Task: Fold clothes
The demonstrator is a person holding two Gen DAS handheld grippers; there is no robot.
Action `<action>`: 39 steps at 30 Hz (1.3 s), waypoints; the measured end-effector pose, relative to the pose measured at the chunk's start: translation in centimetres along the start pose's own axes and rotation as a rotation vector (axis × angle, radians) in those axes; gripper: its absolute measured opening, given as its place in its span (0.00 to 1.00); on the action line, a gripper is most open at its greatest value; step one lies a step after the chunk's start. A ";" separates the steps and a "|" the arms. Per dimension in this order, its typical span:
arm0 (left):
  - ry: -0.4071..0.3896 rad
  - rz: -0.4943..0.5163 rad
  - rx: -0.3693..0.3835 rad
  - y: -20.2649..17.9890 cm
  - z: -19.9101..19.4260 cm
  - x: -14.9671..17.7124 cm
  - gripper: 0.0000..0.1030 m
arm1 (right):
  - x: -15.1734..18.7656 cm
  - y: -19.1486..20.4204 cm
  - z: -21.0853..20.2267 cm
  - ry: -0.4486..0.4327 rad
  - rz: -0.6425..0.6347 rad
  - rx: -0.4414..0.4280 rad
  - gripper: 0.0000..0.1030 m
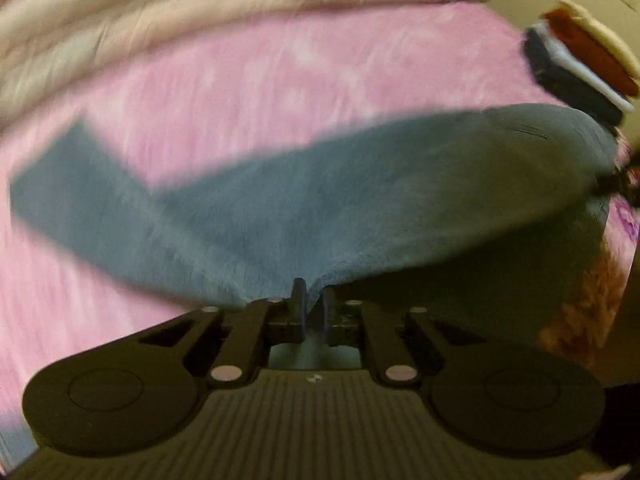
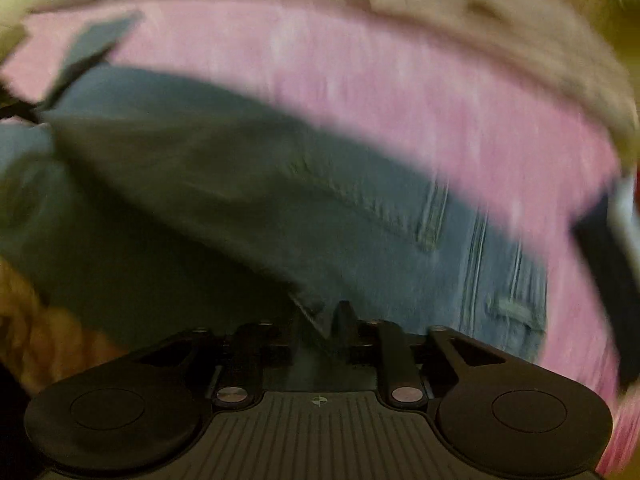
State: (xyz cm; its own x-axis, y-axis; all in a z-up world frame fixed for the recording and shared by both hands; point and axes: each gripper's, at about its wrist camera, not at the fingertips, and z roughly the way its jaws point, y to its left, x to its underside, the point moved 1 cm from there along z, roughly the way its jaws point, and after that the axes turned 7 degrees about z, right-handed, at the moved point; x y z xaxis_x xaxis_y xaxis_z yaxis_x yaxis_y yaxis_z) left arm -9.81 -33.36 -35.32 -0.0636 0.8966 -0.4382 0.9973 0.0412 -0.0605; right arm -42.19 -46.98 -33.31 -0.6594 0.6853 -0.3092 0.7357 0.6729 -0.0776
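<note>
Setting: a home, most likely a bedroom. A bed with a pink sheet [image 1: 280, 80] fills both views. A cream fluffy blanket [image 1: 160, 8] lies along its far edge. A stack of folded clothes [image 1: 580, 68] sits at one corner. Jeans [image 2: 360, 220] are spread across the sheet. Both views are blurred.

The left gripper [image 1: 314, 300] was black. It had two short flat fingers [image 1: 298, 300], thin link bars with shiny silver pins, and two big round discs at the back. A ridged grey plate with a small cross mark sat between the discs. The right gripper [image 2: 332, 320] looked just the same.
</note>
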 end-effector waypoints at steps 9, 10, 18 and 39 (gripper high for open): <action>-0.011 -0.432 0.060 2.5 -1.3 3.2 0.26 | 5.5 -7.3 0.0 -0.151 0.975 -0.148 0.77; -0.022 -0.500 0.052 3.2 -1.1 3.1 0.28 | 6.0 -8.0 0.3 -0.175 1.046 -0.163 0.77; -0.067 -0.857 0.005 6.8 1.2 4.1 0.35 | 9.7 -12.9 2.4 -0.354 1.535 -0.273 0.76; -0.258 -0.699 -0.134 0.3 -4.7 9.0 0.03 | 11.0 -17.5 -1.1 -0.442 1.322 -0.280 0.14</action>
State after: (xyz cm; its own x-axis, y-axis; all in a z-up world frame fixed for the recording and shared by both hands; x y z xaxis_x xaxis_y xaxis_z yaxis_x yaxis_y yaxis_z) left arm -9.94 -23.22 -35.05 -0.6728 0.5114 -0.5345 0.7166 0.6301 -0.2991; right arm -62.53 -50.90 -34.31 0.6189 0.7356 -0.2754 0.6734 -0.3165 0.6681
